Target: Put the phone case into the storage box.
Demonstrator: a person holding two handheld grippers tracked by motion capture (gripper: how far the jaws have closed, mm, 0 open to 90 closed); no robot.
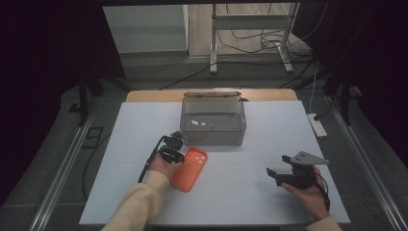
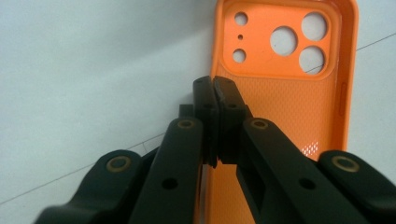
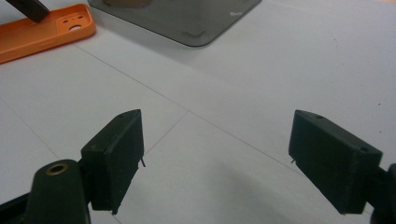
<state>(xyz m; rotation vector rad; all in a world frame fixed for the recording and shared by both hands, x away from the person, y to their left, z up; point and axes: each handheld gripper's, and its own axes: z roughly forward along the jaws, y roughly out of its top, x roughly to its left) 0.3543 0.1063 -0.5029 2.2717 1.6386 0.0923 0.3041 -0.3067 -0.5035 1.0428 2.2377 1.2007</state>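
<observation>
An orange phone case [image 1: 189, 169] lies inside-up on the white table, just in front of a grey translucent box [image 1: 213, 120]. My left gripper [image 1: 177, 153] sits at the case's left rim. In the left gripper view its jaws [image 2: 214, 88] are shut on that rim of the case [image 2: 280, 102], just below the camera cut-outs. My right gripper [image 1: 278, 166] is held low at the right of the table, well apart from the case. Its jaws [image 3: 217, 140] stand wide open with nothing between them. The case [image 3: 42, 32] lies far off in that view.
The box stands at the back centre of the white sheet [image 1: 240, 187], with its lid [image 1: 211, 95] tipped up behind it. A white power strip [image 1: 317, 124] lies off the right edge. Metal stand legs [image 1: 250, 43] and cables are on the floor beyond the table.
</observation>
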